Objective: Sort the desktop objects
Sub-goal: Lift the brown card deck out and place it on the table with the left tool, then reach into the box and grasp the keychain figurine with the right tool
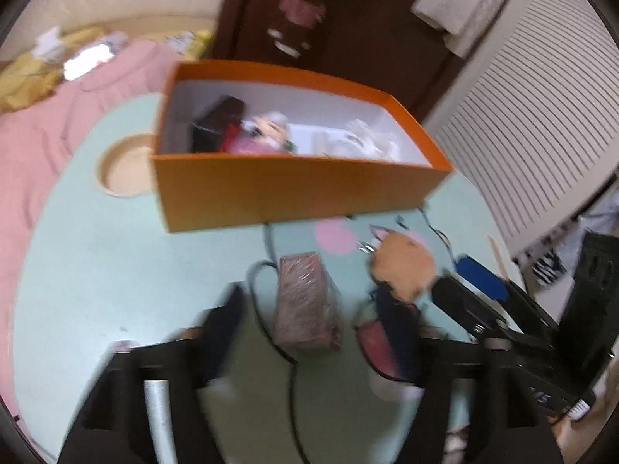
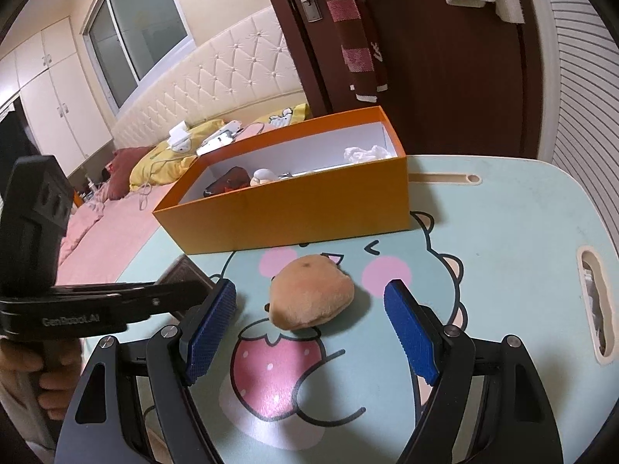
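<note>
An orange box (image 1: 286,189) (image 2: 309,208) stands at the back of the light blue table and holds a dark pouch, a small doll and white items. A brown plush toy (image 2: 311,295) (image 1: 402,266) lies on the table between and just beyond the blue pads of my open right gripper (image 2: 309,297). A pinkish wrapped box (image 1: 307,301) lies in front of my left gripper (image 1: 317,317), which is open and blurred, with its fingers on either side of the box.
The table (image 2: 522,232) has a cartoon print, a round cup recess (image 1: 123,166) at the left and a slot (image 2: 597,305) at the right. A black cable (image 1: 267,309) runs across it. A pink bed lies beyond, a dark door behind.
</note>
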Available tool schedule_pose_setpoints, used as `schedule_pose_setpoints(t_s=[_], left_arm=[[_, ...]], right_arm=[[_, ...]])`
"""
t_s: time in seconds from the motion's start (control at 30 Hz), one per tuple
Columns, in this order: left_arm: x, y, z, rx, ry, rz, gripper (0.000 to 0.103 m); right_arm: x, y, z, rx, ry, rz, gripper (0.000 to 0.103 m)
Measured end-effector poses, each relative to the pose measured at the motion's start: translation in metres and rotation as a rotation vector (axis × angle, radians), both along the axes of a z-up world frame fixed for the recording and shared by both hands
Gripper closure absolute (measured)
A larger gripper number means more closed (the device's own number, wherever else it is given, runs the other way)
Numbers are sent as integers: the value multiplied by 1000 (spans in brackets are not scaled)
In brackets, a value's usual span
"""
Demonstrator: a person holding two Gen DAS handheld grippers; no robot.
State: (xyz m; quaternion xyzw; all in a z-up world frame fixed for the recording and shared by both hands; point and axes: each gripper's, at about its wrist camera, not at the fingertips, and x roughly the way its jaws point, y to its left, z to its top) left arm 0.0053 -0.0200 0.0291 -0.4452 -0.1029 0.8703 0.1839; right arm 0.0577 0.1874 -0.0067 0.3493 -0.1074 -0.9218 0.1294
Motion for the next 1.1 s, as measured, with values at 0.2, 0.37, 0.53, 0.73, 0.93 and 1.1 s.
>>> schedule_pose_setpoints(t_s=[0.2, 0.37, 0.53, 0.73, 0.93, 1.1], left_arm=[[9, -18, 6, -18, 105, 109, 10], [13, -26, 4, -47, 147, 159, 8], [17, -29, -1, -113, 219, 224, 8], [14, -25, -17, -211, 212, 202, 8], [11, -25, -23, -197, 179, 171, 8], [11, -35, -28, -117, 158, 190, 8]], right_arm=[[1, 3, -2, -11, -10, -18, 24], [0, 2, -5, -7, -27, -17, 24], [-2, 0, -3, 23, -35, -8, 24], [-15, -3, 19, 74, -27, 26, 24], [-57, -19, 57, 101, -69, 136, 24], [-113, -42, 73, 86, -174, 237, 24]])
